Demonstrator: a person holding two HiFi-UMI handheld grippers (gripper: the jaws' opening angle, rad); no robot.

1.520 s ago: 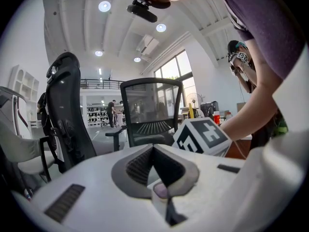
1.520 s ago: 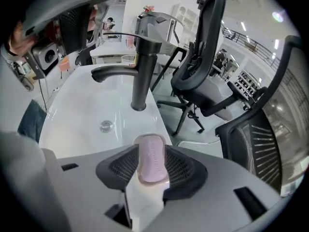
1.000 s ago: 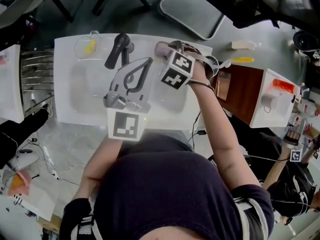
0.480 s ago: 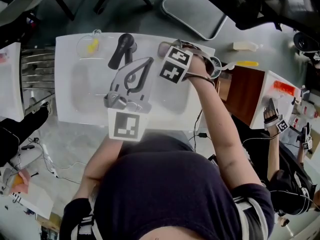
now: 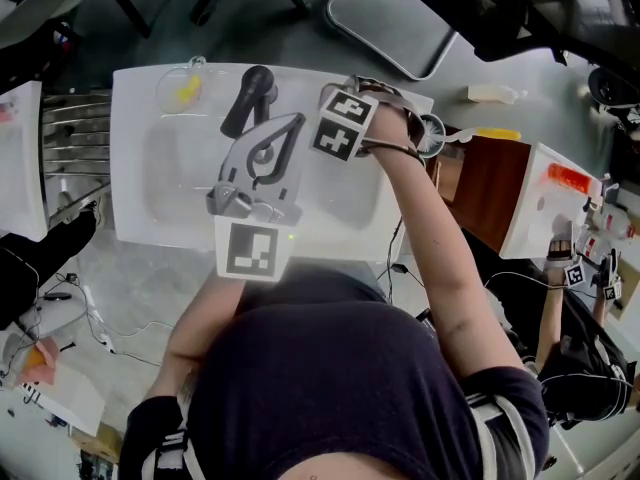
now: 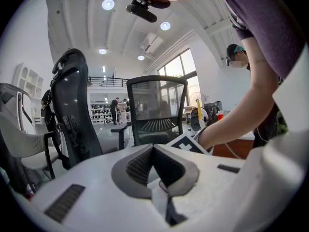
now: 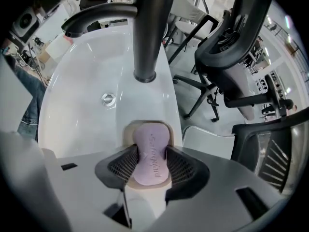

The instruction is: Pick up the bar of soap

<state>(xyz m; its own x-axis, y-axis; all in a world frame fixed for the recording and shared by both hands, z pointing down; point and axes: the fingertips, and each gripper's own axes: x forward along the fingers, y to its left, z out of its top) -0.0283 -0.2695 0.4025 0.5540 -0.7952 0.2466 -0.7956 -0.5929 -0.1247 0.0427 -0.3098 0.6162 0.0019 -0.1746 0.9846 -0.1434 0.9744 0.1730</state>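
Note:
A lilac waisted bar of soap (image 7: 151, 159) lies in a beige dish (image 7: 126, 132) on the rim of the white sink (image 7: 82, 110), just in front of the dark faucet (image 7: 147, 33). My right gripper (image 7: 151, 152) points straight down over it. Its jaws have just been opening, and the soap's narrow middle lies between the two dark pads (image 7: 124, 164). In the head view its marker cube (image 5: 340, 126) hides most of the soap. My left gripper (image 5: 298, 121) hovers over the basin, shut and with nothing in it (image 6: 153, 148).
The basin's drain (image 7: 108, 98) lies left of the faucet (image 5: 247, 100). A clear dish with something yellow (image 5: 180, 90) sits at the sink's back left corner. Behind the sink stands an office chair (image 5: 385, 23). A metal rack (image 5: 70, 148) is left, a brown cabinet (image 5: 485, 183) right.
The right gripper's marker cube has shifted a little toward the back of the sink and now covers the soap. The left gripper has stayed still.

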